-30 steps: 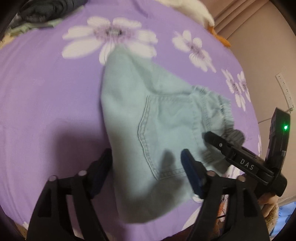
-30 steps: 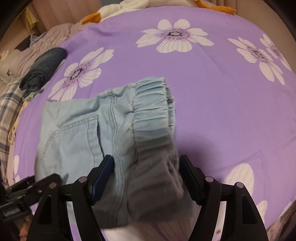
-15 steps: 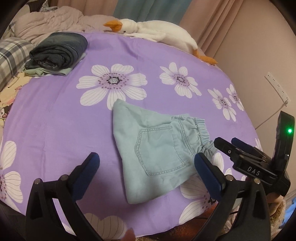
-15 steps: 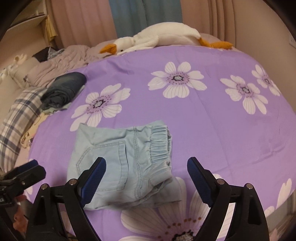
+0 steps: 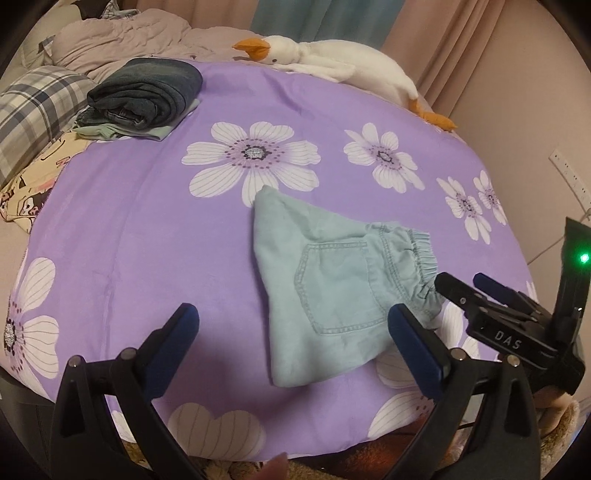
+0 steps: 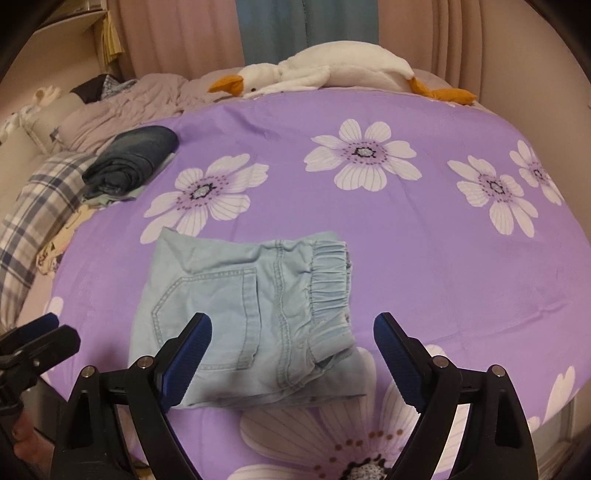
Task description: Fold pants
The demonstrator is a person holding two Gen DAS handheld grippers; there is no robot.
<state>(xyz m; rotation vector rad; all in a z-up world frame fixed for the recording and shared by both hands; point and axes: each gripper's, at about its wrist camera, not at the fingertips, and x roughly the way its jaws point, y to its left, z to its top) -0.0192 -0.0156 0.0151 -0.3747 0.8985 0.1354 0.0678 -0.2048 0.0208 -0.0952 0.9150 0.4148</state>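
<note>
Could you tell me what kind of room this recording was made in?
Most likely a bedroom: a purple floral bedspread covers a bed, a plush goose lies by rumpled bedding, and curtains hang behind.

"DAS" shows in pale letters on the right gripper (image 5: 495, 295), seen from the left wrist. Nothing else reads.
</note>
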